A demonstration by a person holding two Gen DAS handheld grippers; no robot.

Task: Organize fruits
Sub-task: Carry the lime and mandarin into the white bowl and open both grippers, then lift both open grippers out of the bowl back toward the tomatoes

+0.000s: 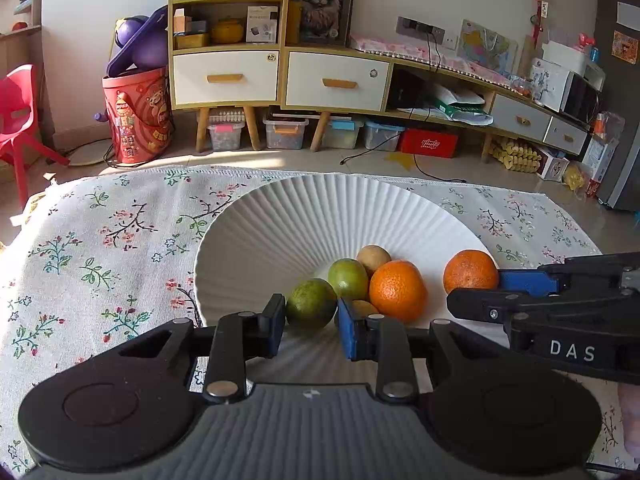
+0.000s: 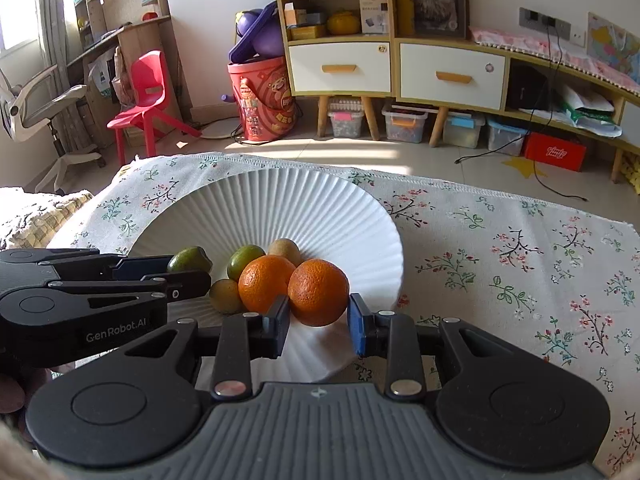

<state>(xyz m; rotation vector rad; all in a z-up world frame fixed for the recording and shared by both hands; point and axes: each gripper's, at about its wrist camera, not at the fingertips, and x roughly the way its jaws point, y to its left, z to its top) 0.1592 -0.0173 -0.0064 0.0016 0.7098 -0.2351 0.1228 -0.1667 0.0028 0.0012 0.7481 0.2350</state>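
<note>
Oranges: 2. One (image 2: 264, 282) sits in the plate's well, the other orange (image 2: 318, 292) is between my right fingers over the near part of the plate.
Green fruits: 2. One (image 1: 347, 279) in the well, the other green fruit (image 1: 311, 303) between my left fingers.
Brown fruits: 2, small. One (image 1: 373, 258) at the back of the pile, the other brown fruit (image 1: 364, 307) at the front, partly hidden in the left view by my left blue pad.
Total fruit: 6, all on or over the plate.
Plate: 1, white, ribbed (image 1: 304, 216), on the flowered cloth (image 1: 100, 248) covering the tabletop.
Left gripper (image 1: 311, 322): fingers set either side of the green fruit, pads touching or almost touching its sides; I can't tell whether they are truly pinching it. The fruit sits low on the plate's near slope.
Right gripper (image 2: 319, 322): fingers bracket the orange, pads right at its flanks. Contact looks likely but I can't tell if it is gripped or only framed.
Grippers relative: the right gripper comes in from the right in the left view, the left gripper from the left in the right view; tips near each other, apart.
Pile: both brown fruits, 1 orange and 1 green fruit clustered, touching.
Background: 1 red chair (image 2: 146, 96), 1 red bucket (image 1: 138, 116), 2 white drawers under the shelf unit (image 1: 280, 32).
</note>
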